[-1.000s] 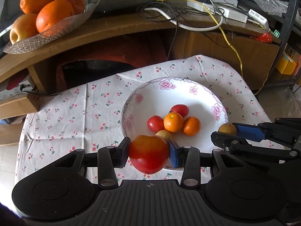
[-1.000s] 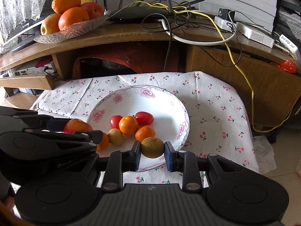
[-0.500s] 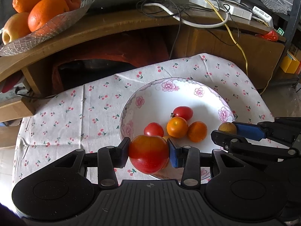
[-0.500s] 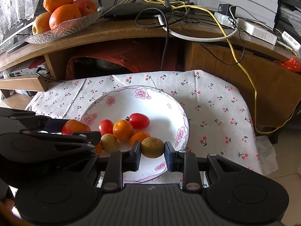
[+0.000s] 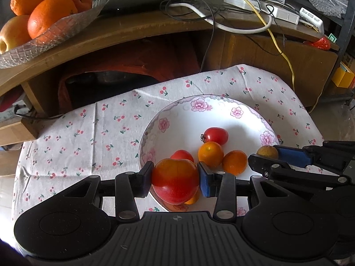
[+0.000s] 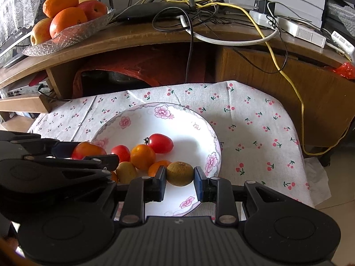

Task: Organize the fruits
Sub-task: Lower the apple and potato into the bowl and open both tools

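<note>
Cherry-print cloth covers my tabletop (image 5: 88,137), fruit held over the flowered plate (image 5: 221,102).

On the shelf at far left, a glass dish (image 5: 55,37) carries oranges and apples. My left gripper (image 5: 175,178) clamps a red-orange tomato (image 5: 175,182) above the plate's near-left rim. Loose in the plate lie small tomatoes and small oranges. My right gripper (image 6: 179,178) pinches a brownish-green fruit (image 6: 179,174) over the near-right rim; both sit directly above it, so I judge release comes next.
</note>
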`<state>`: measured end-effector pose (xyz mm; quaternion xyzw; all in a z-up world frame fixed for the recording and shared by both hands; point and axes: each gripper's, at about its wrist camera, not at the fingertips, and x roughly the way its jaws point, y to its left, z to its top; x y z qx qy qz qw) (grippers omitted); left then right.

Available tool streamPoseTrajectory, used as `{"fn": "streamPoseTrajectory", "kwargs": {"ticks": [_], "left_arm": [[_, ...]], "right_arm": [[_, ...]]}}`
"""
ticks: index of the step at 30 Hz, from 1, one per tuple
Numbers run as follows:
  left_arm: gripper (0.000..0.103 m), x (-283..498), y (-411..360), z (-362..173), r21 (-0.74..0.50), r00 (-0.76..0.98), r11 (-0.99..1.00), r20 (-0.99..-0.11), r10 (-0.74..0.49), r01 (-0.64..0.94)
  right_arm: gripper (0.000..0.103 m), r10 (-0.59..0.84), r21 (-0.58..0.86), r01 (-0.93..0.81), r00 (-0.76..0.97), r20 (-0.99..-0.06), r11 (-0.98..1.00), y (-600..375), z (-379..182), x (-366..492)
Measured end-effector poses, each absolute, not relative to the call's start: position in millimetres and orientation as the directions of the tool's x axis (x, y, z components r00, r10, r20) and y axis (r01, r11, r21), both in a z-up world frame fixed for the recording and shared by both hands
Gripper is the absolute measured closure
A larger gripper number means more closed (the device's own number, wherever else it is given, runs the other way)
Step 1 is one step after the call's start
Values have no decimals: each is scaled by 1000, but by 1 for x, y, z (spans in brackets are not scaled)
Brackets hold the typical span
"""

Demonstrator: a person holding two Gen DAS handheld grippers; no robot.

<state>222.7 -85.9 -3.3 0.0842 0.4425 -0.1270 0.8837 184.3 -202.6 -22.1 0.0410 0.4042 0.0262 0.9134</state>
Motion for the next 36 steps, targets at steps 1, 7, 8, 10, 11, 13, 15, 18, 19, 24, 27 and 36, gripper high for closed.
{"fn": "streamPoseTrajectory", "kwargs": {"ticks": [1,7,8,10,11,13,15,18,19,24,27,36], "left_arm": [[53,224,-86,-4,33,577,954,-803,-151,297],[53,228,-87,-5,24,574,956,-804,-155,292],[53,229,-88,-6,21,572,957,-806,-156,290],[52,230,-88,-7,14,566,957,-809,-158,288],[52,231,-88,-8,11,562,958,-812,-159,288],[50,233,-88,-11,7,557,959,-815,-158,284],[49,233,-87,-11,5,557,960,-815,-159,281],[45,234,-86,-9,-1,562,962,-811,-161,273],[44,234,-85,-8,-2,564,963,-810,-160,270],[40,235,-81,-4,-14,572,966,-804,-164,258],[40,235,-80,-2,-20,576,966,-800,-169,257],[36,235,-76,6,-40,587,966,-787,-189,257]], "right_arm": [[75,82,98,-14,672,-736,995,-203,-22,185],[74,95,126,-3,669,-738,992,-207,-25,189],[74,99,132,-1,666,-739,991,-207,-26,190],[74,102,139,3,663,-742,990,-208,-27,191],[74,99,135,3,662,-743,991,-208,-28,191],[74,93,129,7,661,-744,992,-208,-29,192],[74,92,132,11,662,-744,991,-209,-29,192],[74,97,148,20,667,-739,989,-212,-27,192],[74,99,154,24,668,-738,988,-213,-27,192],[73,112,176,27,676,-728,984,-216,-24,192],[73,110,177,29,681,-724,984,-216,-23,191],[73,144,230,42,666,-731,972,-223,-22,192]]}}
